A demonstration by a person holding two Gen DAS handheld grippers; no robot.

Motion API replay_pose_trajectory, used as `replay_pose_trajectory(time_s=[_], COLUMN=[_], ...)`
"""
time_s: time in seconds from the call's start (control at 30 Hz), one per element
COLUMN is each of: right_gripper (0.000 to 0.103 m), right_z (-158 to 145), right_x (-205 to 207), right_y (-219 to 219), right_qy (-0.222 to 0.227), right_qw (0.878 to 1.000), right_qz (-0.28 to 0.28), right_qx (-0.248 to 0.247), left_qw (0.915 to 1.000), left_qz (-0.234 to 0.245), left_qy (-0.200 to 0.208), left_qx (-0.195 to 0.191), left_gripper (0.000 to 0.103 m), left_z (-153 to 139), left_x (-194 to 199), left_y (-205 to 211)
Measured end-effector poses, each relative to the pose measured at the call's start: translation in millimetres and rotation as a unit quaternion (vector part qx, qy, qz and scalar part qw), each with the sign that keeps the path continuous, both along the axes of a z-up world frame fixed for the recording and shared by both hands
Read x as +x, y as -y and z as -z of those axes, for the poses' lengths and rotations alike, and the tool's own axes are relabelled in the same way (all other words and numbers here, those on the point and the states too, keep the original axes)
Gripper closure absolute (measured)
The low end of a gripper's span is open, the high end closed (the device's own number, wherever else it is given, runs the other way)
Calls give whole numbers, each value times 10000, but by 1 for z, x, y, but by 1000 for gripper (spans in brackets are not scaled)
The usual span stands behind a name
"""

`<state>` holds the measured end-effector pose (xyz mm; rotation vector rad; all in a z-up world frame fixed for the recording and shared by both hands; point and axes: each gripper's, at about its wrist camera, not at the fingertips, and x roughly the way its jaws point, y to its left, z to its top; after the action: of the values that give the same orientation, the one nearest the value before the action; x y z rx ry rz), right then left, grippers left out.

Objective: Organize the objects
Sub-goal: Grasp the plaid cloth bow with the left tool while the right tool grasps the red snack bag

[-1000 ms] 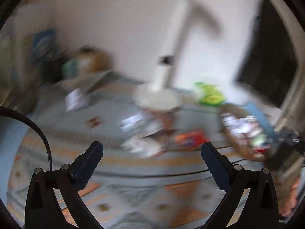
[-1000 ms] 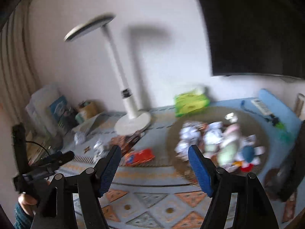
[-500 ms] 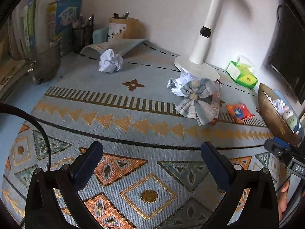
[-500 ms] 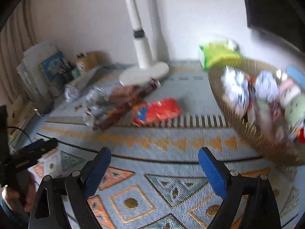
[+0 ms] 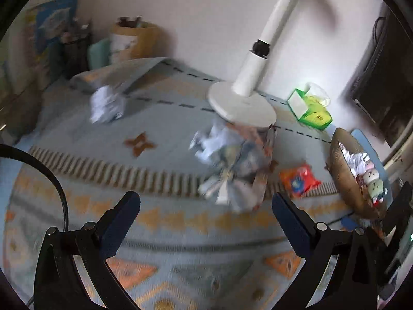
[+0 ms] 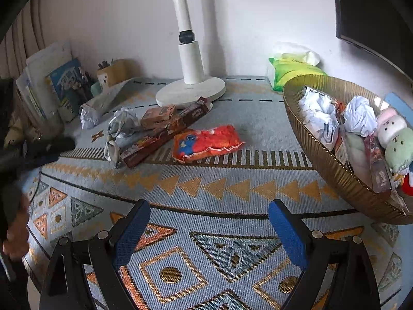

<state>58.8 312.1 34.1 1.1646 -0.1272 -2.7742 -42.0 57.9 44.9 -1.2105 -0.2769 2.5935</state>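
Two grippers above a patterned cloth (image 6: 206, 188), both spread wide with nothing between the pads: left gripper (image 5: 206, 208), right gripper (image 6: 209, 215). Going left to right in the right view: books (image 6: 62, 87) against the wall, paper ball (image 6: 89, 118), plaid bow (image 6: 120, 129) touching a long brown box (image 6: 165, 134) with a small box (image 6: 158, 116) lying on it, lamp base (image 6: 191, 91) just behind. Red pouch (image 6: 206, 142) flat on the cloth, right of the long box and apart from it. Tissue pack (image 6: 291, 69) by the wall. Far right, gold basket (image 6: 335, 170) holding crumpled paper, packets and plush toys. Left view blurred; same bow (image 5: 235, 165) straight ahead of the left gripper, pouch (image 5: 299, 179) to its right.
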Motion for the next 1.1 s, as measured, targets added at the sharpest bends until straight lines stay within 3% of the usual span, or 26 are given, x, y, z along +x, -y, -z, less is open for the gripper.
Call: replay_pose_trajectory(time_s=[0.07,0.13,0.2,0.3,0.37,0.47,0.77,0.87,0.93,1.0,1.03,1.1], right_gripper=[11,11,11,11,11,11,10,12,24,55,56,70], right_z=[3,7,5,1,2,8,8,8,8,9,8,7], right_x=[-7,-17,-26,-40,-54,-71,-116,-129,-133,-132,-129,-124], right_y=[-5,-10,-13,-8,2,8,6,11,20,28,28,24], right_qy=[303,837,1152,1233,1240,1330,1174,1069,925,797,758,773], right_qw=[9994,9955,9907,9890,9901,9884,9828,9842,9882,9913,9927,9937], right_qz=[-17,-18,21,67,138,285,995,1129,1080,1040,935,715], right_qx=[-165,-448,-729,-812,-643,-669,-1019,-847,-571,-84,-110,-377], left_qw=[9997,9982,9971,9959,9945,9937,9945,9950,9952,9952,9953,9955], left_qz=[199,425,634,829,929,995,727,653,622,620,614,626], left_qy=[106,267,335,226,322,222,14,-53,-50,-41,-50,-79], left_qx=[134,323,253,290,355,457,749,753,759,761,745,713], left_gripper=[20,21,22,43,62,76,77,77,77,77,77,77], left_z=[10,20,29,33,38,40,34,32,31,31,31,31], left_x=[-16,-30,-37,-41,-47,-42,-34,-33,-34,-35,-35,-34], left_y=[-6,-13,-22,-31,-33,-29,-12,-8,-7,-6,-6,-7])
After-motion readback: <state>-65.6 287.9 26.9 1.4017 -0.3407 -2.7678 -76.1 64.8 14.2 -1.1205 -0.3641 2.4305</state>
